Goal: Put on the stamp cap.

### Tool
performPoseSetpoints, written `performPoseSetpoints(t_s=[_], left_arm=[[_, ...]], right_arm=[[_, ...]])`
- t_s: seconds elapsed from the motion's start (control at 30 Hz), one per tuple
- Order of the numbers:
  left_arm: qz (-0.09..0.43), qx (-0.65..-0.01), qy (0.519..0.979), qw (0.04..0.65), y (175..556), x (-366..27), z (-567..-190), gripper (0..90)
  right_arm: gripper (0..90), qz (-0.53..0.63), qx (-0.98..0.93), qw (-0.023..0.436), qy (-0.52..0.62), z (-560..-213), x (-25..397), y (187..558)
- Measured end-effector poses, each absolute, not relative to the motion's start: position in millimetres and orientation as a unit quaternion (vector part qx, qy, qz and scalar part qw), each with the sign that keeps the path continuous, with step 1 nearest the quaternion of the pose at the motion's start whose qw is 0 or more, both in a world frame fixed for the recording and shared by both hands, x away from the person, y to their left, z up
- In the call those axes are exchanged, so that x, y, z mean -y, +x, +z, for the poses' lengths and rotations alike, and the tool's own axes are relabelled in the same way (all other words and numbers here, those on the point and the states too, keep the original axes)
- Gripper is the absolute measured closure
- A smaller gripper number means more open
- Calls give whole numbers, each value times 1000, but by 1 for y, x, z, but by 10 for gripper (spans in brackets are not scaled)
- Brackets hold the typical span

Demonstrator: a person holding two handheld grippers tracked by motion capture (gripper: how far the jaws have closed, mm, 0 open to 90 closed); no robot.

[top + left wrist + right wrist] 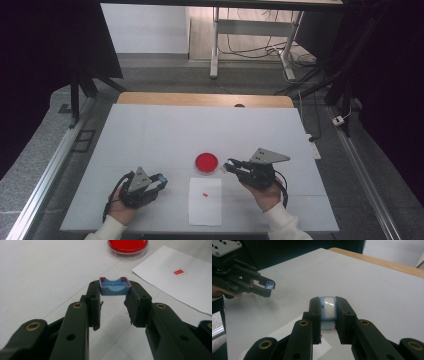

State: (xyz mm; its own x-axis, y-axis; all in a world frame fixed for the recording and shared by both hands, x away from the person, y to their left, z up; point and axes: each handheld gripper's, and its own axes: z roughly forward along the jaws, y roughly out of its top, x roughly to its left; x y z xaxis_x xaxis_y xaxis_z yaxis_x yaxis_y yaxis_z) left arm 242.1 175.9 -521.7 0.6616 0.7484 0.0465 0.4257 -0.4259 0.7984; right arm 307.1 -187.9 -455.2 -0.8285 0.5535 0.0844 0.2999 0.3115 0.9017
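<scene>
Left tongs point(113, 303) low over table, pinching blue cap point(115, 286), right tongs point(328, 320) raised, clamping blue-white block point(328, 308)

Red-filled round dish point(206, 163) mid-table; white paper sheet point(205, 205) with small red mark point(205, 194) just below.

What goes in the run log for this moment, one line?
left gripper: shut on blue cap | right gripper: shut on blue stamp | red dish, paper between them

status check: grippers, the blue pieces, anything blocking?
Left gripper shut on blue cap. Right gripper shut on blue stamp body. Red dish, paper sheet between them.
</scene>
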Motion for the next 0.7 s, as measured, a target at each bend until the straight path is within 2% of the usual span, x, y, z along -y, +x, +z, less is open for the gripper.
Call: performPoseSetpoints(t_s=[0.7], left_arm=[[202,-331,833,394,249,-151,-524,650]], right_arm=[[755,519,-803,121,267,-458,186,307]])
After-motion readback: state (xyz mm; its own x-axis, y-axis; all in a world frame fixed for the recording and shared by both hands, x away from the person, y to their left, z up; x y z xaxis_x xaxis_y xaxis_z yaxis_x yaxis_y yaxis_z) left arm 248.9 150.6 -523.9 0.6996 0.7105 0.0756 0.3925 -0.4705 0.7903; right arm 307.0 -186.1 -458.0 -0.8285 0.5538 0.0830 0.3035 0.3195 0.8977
